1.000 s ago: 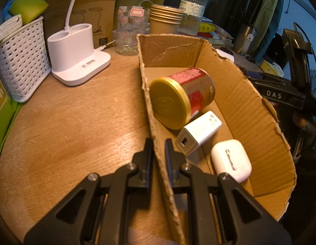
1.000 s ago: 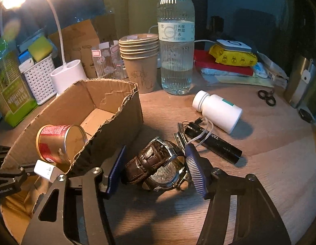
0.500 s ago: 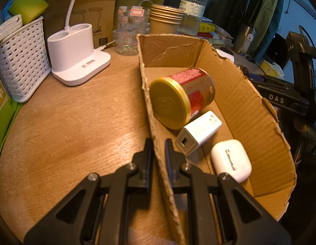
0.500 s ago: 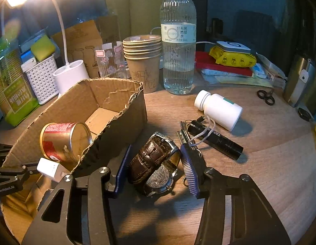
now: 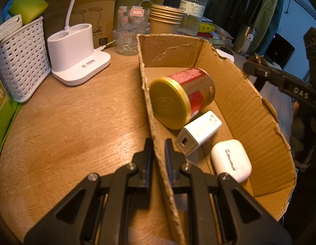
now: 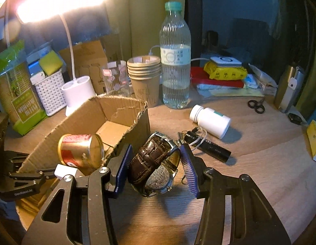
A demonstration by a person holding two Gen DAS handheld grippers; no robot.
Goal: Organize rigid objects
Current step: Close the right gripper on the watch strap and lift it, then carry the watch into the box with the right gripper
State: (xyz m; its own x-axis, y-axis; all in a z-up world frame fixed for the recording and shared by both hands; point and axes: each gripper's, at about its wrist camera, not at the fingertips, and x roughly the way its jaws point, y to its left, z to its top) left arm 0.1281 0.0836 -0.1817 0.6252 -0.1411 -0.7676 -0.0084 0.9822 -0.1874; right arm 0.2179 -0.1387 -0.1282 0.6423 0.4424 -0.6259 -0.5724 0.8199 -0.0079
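Wristwatch sits clamped between the right tongs beside the cardboard box.

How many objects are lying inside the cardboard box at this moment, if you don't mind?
3: a red can on its side mid-box, a white charger against its lid, and a white earbud case nearest the camera. Nothing else shows.

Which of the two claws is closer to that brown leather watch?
Right. The right claw has the watch gripped between its blue pads, clear of the table. The left claw is away on the other side of the cardboard box, pinching the box's wall.
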